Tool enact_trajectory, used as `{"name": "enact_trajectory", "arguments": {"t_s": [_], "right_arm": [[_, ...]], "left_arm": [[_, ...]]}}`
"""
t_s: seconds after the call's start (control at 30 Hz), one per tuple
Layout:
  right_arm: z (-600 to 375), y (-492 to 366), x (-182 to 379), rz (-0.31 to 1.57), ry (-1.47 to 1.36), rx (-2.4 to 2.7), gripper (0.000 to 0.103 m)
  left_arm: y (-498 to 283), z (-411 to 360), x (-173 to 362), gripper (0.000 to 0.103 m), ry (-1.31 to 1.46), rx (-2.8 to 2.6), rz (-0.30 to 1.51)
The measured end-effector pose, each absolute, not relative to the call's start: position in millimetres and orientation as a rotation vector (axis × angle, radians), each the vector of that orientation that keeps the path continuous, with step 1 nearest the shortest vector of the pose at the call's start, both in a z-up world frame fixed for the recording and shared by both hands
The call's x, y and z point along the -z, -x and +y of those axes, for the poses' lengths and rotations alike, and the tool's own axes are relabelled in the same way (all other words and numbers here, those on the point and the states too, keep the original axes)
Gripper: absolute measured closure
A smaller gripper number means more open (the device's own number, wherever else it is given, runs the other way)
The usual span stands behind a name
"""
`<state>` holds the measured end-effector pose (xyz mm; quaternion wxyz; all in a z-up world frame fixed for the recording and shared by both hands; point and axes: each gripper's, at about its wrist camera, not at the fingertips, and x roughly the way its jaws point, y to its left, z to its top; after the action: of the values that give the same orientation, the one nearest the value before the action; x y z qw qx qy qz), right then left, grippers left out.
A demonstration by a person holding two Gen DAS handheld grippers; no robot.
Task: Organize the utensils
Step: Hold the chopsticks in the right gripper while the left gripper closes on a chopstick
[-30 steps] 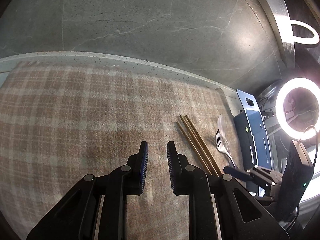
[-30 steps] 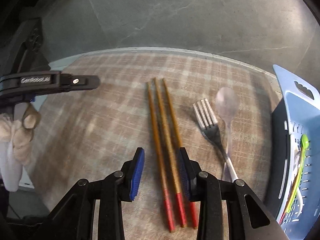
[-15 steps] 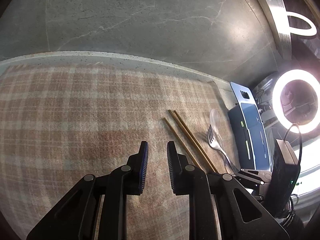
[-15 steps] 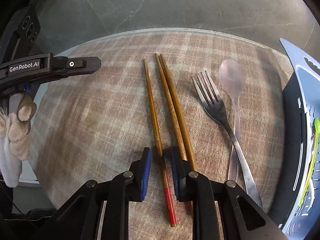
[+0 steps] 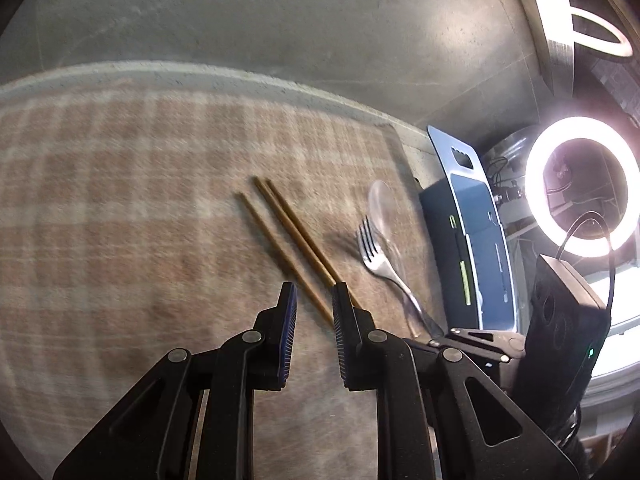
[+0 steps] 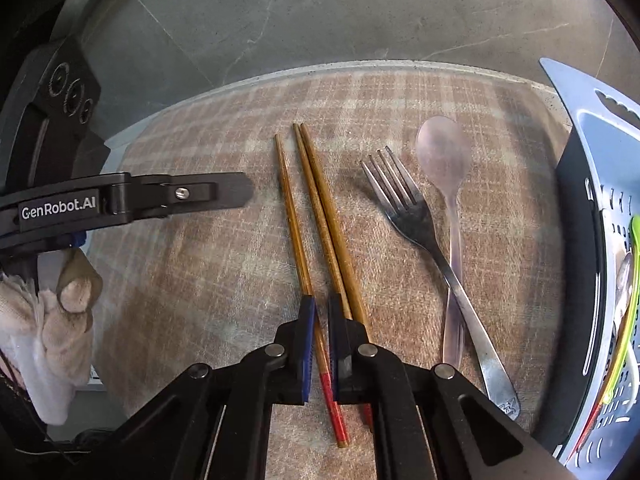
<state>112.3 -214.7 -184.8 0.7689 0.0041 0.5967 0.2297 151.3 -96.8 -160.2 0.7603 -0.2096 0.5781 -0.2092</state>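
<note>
A grey stone-look floor [image 6: 320,8] fills the upper part of both wrist views. Below it lies a table covered by a checked brown and cream cloth [image 6: 192,264], with the table's pale far edge [image 5: 192,70] showing beyond the cloth.

At the table's right edge stands a blue plastic basket [image 6: 576,240] with slotted walls; a green utensil [image 6: 628,292] and other pieces that are hard to make out lie inside it. Beyond that edge, in the left wrist view, glows a bright ring light [image 5: 582,186].

The left gripper [image 5: 314,296] hovers over the cloth with its jaws a little apart and nothing between them. A gloved hand [image 6: 60,312] shows below it in the right wrist view.

The right gripper [image 6: 320,308] points steeply down near the middle of the cloth. Its jaws have just been closing, and they now pinch a single chopstick [image 6: 294,224] near its red-painted end.

Two more chopsticks [image 6: 324,220] lie touching each other just to the right of the gripped one, all three running toward the far edge.

Between them and the basket lie a metal fork [image 6: 424,232] and a translucent pink spoon [image 6: 444,160], handles crossing near the table's near edge, the fork's on top.
</note>
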Motion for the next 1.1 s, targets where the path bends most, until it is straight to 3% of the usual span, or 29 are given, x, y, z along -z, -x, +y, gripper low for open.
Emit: {"name": "enact_trajectory", "arguments": {"t_s": [0.27,1.1], "right_arm": [[-221,-108,176,1.229,-0.012,-0.51,0.096],[-225,-119,189,1.279,0.075,-0.582,0.094]], "left_arm": [[-151,-123,165,0.087,0.451,0.443,1.294],[-137,-142,154,0.085,0.317,0.206,1.273]]}}
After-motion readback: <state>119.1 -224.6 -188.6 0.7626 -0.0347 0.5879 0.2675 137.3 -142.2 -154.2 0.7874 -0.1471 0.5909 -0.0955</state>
